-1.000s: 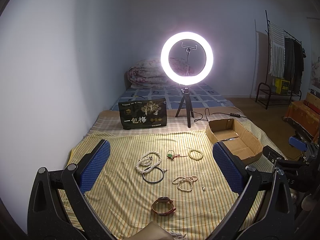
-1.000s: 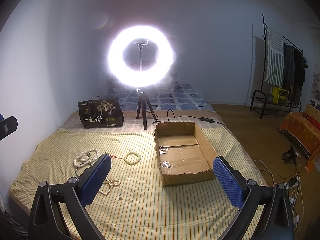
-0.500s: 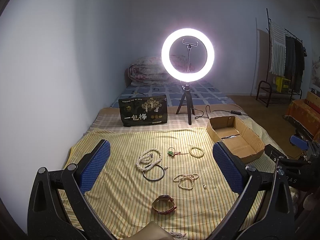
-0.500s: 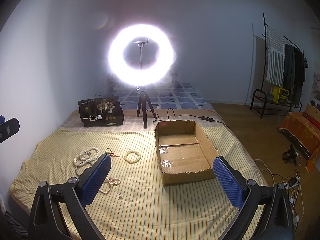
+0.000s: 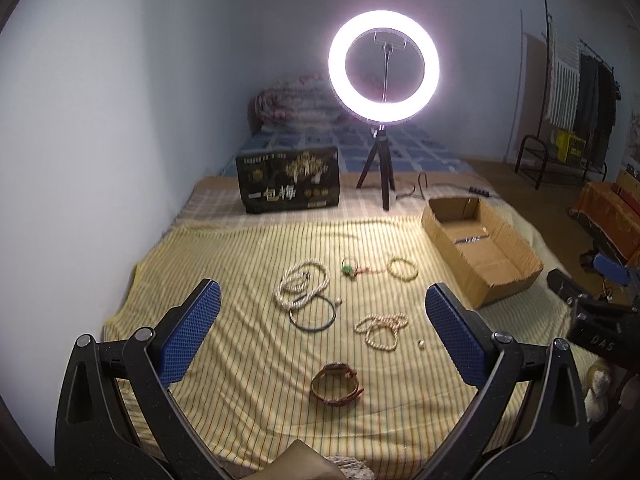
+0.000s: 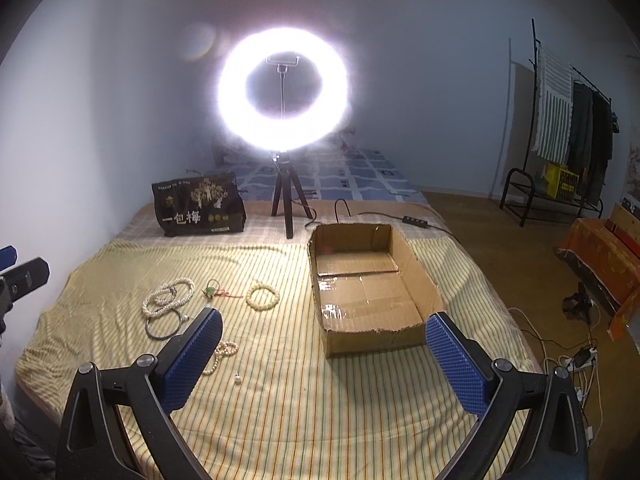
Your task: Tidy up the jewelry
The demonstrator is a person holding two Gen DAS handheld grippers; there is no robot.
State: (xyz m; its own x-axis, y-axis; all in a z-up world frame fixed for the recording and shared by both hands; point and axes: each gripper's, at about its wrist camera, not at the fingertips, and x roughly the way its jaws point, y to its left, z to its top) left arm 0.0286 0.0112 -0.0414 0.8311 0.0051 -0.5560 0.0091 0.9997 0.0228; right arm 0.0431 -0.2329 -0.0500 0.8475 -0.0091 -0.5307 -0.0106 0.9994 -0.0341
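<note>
Jewelry lies on a yellow striped cloth (image 5: 240,264): a long pearl necklace (image 5: 301,283), a dark bangle (image 5: 313,313), a green charm on a red cord (image 5: 349,269), a bead bracelet (image 5: 402,269), a smaller pearl strand (image 5: 382,328), a tiny bead (image 5: 421,344) and a brown leather watch (image 5: 337,385). An open cardboard box (image 6: 372,280) sits to the right, empty. My left gripper (image 5: 320,320) is open above the near jewelry. My right gripper (image 6: 324,344) is open, facing the box's front edge. Both are empty.
A lit ring light on a tripod (image 5: 383,68) and a black printed bag (image 5: 289,184) stand behind the cloth. A cable and power strip (image 6: 414,221) run past the box. A wall is at left, and a clothes rack (image 6: 568,120) at far right.
The left view has shifted slightly forward and down toward the jewelry. The right view has barely moved. Both grippers stay open, and nothing on the cloth has moved.
</note>
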